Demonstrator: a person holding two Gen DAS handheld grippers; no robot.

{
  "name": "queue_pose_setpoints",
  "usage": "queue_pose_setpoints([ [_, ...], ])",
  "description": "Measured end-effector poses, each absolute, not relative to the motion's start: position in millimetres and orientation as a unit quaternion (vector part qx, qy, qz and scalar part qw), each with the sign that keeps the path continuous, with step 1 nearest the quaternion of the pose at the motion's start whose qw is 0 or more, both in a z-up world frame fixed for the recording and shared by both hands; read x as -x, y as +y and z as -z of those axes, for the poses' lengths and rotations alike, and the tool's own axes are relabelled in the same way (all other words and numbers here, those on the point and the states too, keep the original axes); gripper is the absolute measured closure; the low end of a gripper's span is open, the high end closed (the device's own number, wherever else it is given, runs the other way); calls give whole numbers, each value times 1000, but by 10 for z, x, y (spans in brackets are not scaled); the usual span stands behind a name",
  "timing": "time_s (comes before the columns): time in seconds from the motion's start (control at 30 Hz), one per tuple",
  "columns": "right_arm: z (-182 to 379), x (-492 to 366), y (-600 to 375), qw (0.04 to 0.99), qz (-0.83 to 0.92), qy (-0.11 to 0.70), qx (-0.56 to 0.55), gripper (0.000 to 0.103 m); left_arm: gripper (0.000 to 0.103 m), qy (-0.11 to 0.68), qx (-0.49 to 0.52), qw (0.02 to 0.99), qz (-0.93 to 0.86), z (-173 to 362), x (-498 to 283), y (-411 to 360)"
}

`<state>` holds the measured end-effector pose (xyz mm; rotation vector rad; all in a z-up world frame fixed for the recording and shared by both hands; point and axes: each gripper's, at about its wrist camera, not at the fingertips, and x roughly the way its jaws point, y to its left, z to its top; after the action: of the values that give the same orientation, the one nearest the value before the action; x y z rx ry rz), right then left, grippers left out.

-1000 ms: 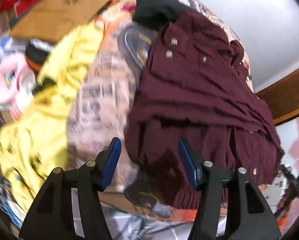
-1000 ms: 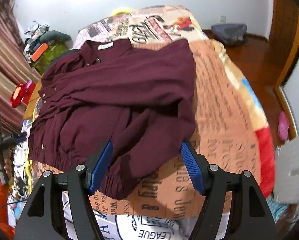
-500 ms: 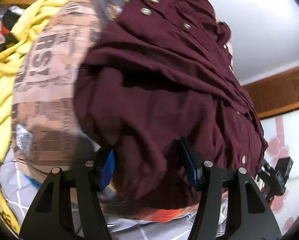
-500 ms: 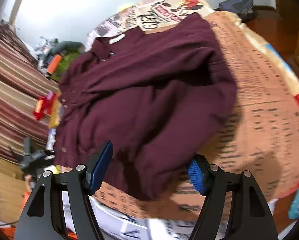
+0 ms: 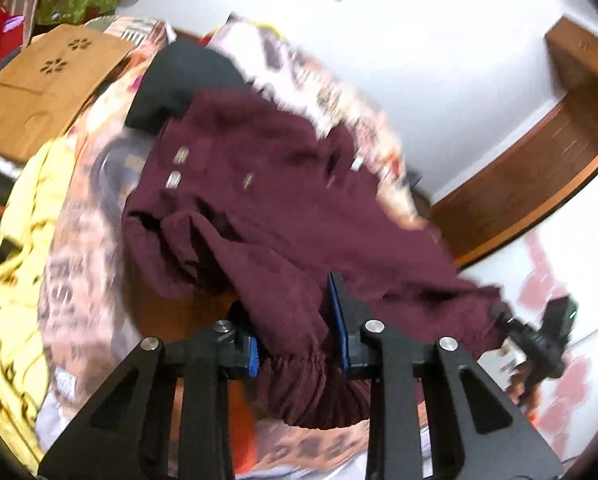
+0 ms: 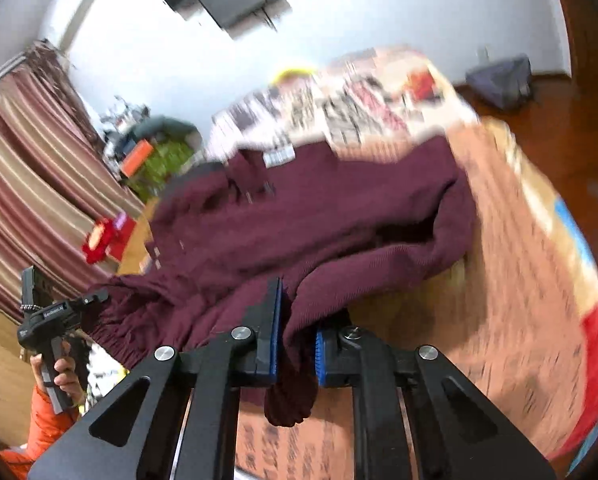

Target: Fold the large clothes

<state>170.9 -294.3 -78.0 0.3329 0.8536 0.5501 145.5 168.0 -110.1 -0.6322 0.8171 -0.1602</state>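
Observation:
A large maroon button-up jacket lies spread on a bed with a newspaper-print cover. My left gripper is shut on the jacket's elastic hem, which bunches between the blue pads. In the right wrist view the same jacket stretches across the bed. My right gripper is shut on its hem at the other corner, and a fold of cloth hangs below the pads. The hem is lifted a little off the bed. My left gripper also shows at the left of the right wrist view.
A yellow garment lies left of the jacket, with a black garment beyond it. A brown cardboard box stands at the far left. Striped curtains hang on the left, and a dark bag sits on the wooden floor.
Both grippers were open above the hem; they came down on it and shut on the cloth, and now lift the hem edge. Both views tilted upward.

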Motion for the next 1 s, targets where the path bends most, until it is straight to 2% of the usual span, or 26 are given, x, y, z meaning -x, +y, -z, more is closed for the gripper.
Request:
queue_pose_setpoints([
  [0.13, 505, -2036, -3010, 872, -261, 375, -177, 92, 78, 354, 325, 873, 79, 832, -1769, 1877],
  [0.27, 460, -2378, -2987, 880, -246, 368, -173, 93, 78, 341, 332, 877, 64, 760, -2175, 2019],
  [0.47, 664, -2980, -2895, 877, -229, 380, -182, 93, 78, 363, 315, 877, 17, 932, -2809, 2020],
  [0.8, 1310, -3724, -2968, 843, -181, 456, -220, 93, 76, 413, 268, 871, -4, 1348, -3484, 1925],
  [1.0, 1369, -3741, -2860, 843, -170, 475, -188, 90, 67, 422, 269, 865, -7, 1419, -3586, 1906],
])
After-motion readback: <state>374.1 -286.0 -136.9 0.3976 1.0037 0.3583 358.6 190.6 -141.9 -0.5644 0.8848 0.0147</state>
